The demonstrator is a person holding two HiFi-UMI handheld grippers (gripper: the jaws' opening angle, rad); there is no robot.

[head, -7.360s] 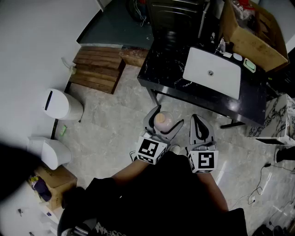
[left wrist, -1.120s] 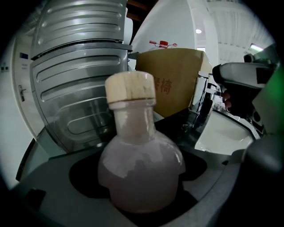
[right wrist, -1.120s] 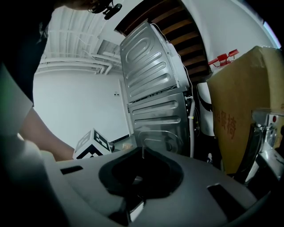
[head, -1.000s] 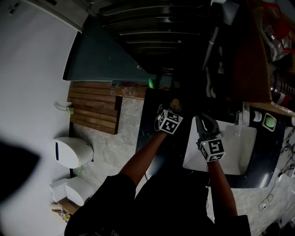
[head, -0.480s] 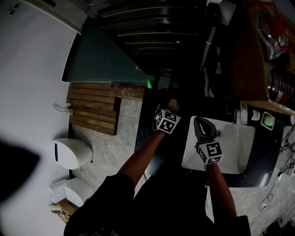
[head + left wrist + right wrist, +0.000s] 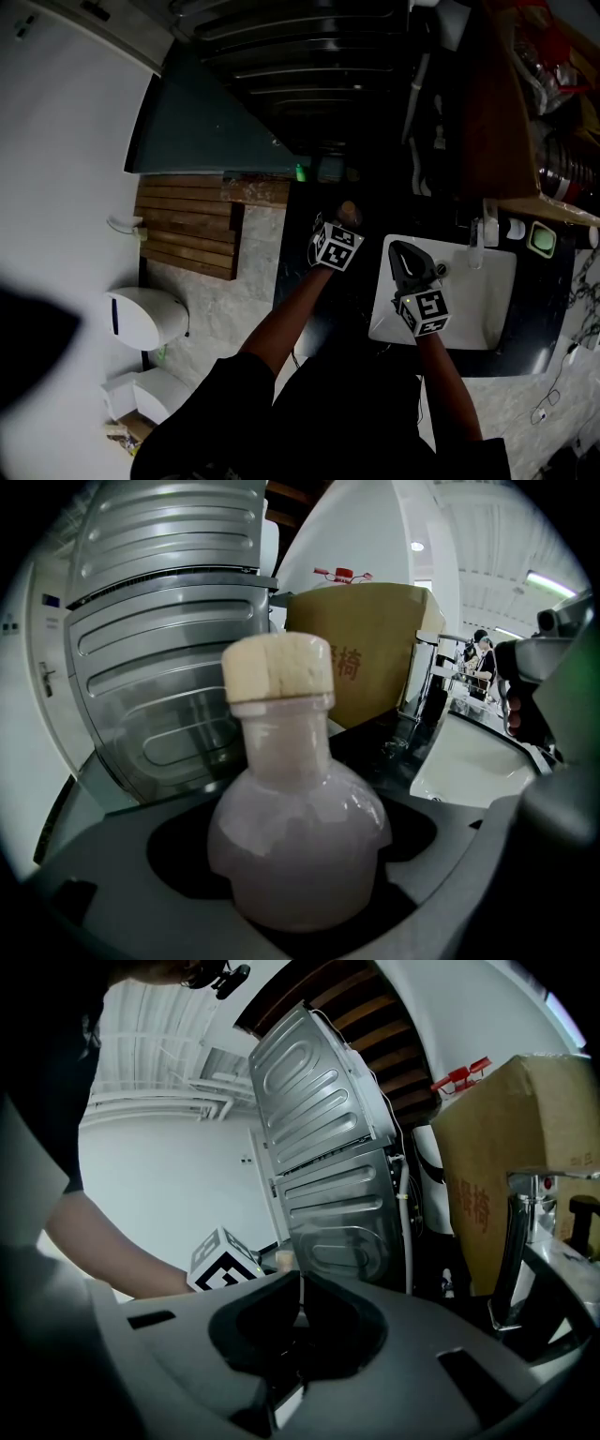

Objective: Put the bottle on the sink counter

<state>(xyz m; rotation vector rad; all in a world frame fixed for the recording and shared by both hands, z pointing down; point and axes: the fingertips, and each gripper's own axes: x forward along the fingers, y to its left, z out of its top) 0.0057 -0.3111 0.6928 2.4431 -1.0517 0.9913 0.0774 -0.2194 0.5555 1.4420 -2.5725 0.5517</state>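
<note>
A round-bellied bottle (image 6: 298,841) of pale pink liquid with a cork stopper sits upright between the jaws of my left gripper (image 6: 300,892), which is shut on it. In the head view the left gripper (image 6: 339,228) holds the bottle (image 6: 348,213) over the dark sink counter (image 6: 319,300), left of the white basin (image 6: 478,300); whether it touches the counter is hidden. My right gripper (image 6: 405,261) hovers over the basin's left part. Its jaws meet with nothing between them in the right gripper view (image 6: 298,1312).
A chrome tap (image 6: 480,246) stands at the basin's back edge, with small dishes (image 6: 544,241) to its right. A cardboard box (image 6: 370,663) stands behind the counter. A ribbed metal appliance (image 6: 309,56) rises at the back. A wooden pallet (image 6: 187,225) and white bins (image 6: 145,319) lie on the floor left.
Since several seconds ago I have come up to the counter with the bottle. Over the last second both grippers drifted slightly left, the right one staying over the basin.
</note>
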